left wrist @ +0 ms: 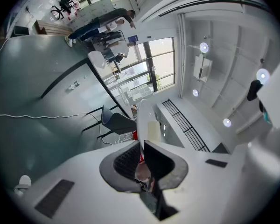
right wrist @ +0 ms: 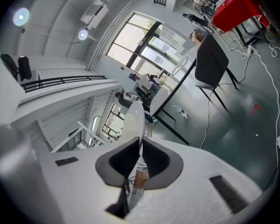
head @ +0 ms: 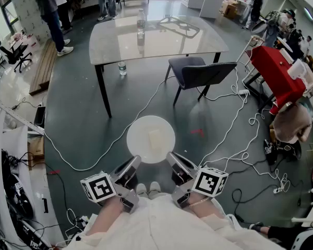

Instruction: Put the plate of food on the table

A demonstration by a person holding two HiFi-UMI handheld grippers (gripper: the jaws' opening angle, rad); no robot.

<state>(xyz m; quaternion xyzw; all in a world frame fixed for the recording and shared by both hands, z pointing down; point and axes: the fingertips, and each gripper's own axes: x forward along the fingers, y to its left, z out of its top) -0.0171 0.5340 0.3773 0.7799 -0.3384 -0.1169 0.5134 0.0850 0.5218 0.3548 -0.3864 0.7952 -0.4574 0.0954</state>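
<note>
Your left gripper (head: 134, 162) and right gripper (head: 171, 159) each pinch the plate (head: 146, 126) at its near rim. It is probably rigid, slick and breakable, so carry it level; the food (head: 155, 138) looks loose.

A white round plate (head: 138, 133) carrying a pale slab of food (head: 155, 138) hangs above the grey floor (head: 78, 113), with the left gripper (head: 134, 162) at its near-left rim and the right gripper (head: 171, 158) at its near-right rim. Well ahead stands the bench (head: 188, 40), a bottle (head: 141, 21) upright on it, and a dark chair (head: 203, 72) by its near right corner
</note>
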